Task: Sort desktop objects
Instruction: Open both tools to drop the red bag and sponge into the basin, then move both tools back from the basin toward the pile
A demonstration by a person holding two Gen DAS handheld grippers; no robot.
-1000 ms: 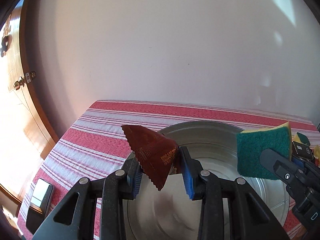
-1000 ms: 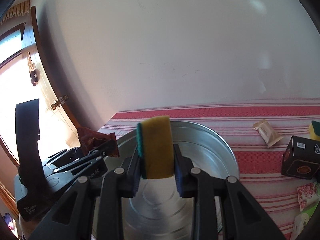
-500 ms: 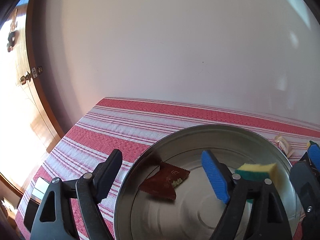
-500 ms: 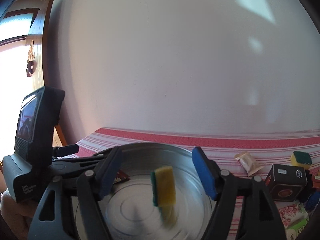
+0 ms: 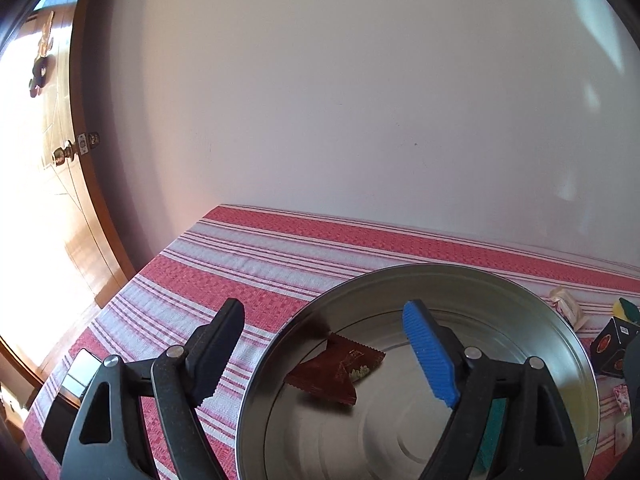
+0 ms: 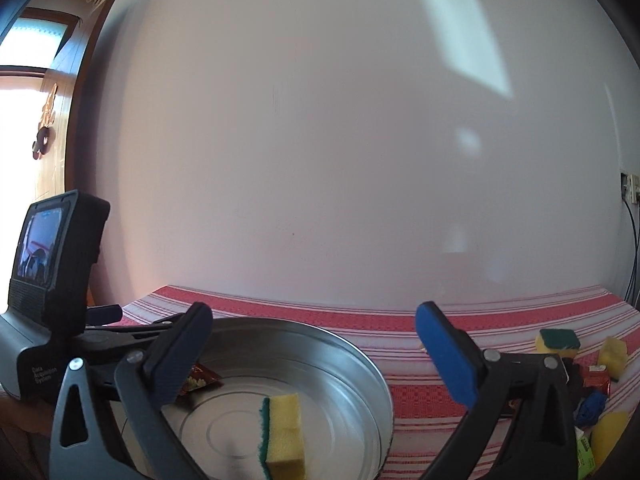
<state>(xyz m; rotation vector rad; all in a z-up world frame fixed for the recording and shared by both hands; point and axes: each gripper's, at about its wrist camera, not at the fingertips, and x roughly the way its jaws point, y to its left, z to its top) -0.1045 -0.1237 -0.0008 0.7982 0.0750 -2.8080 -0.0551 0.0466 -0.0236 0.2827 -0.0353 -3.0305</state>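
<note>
Both your grippers have let go since a second ago. Your left gripper [image 5: 332, 354] then pinched the brown snack wrapper [image 5: 336, 372]; now its jaws stand wide apart with nothing between them, and the wrapper lies flat inside the round metal basin [image 5: 560, 320], near its left wall. Your right gripper [image 6: 316, 354] then clamped the sponge [image 6: 284, 432]; now its jaws gape too, and the sponge rests on the basin floor, yellow face toward the right wrist camera, green scouring layer at its left edge. Half a second ago it was blurred in mid-drop; now it is sharp.

Left wrist view only: a door with a brass knob [image 5: 60, 156], a dark phone-like slab [image 5: 76, 376] at the table's near-left corner, and a sliver of the sponge's green side behind the blue finger pad [image 5: 430, 354]. Right wrist view only: your left gripper's body with its small lit screen [image 6: 38, 240], a wall socket with cables [image 6: 630, 188], and a cluster on the right of the cloth: a second green-and-yellow sponge [image 6: 558, 340], yellow foam pieces and a blue object too small to name.

Basin is shiny pressed metal with concentric rings in its floor. The tablecloth [image 5: 260, 256] is woven, red and white striped. The wrapper is glossy foil with zigzag-cut edges. The sponge is porous foam.
</note>
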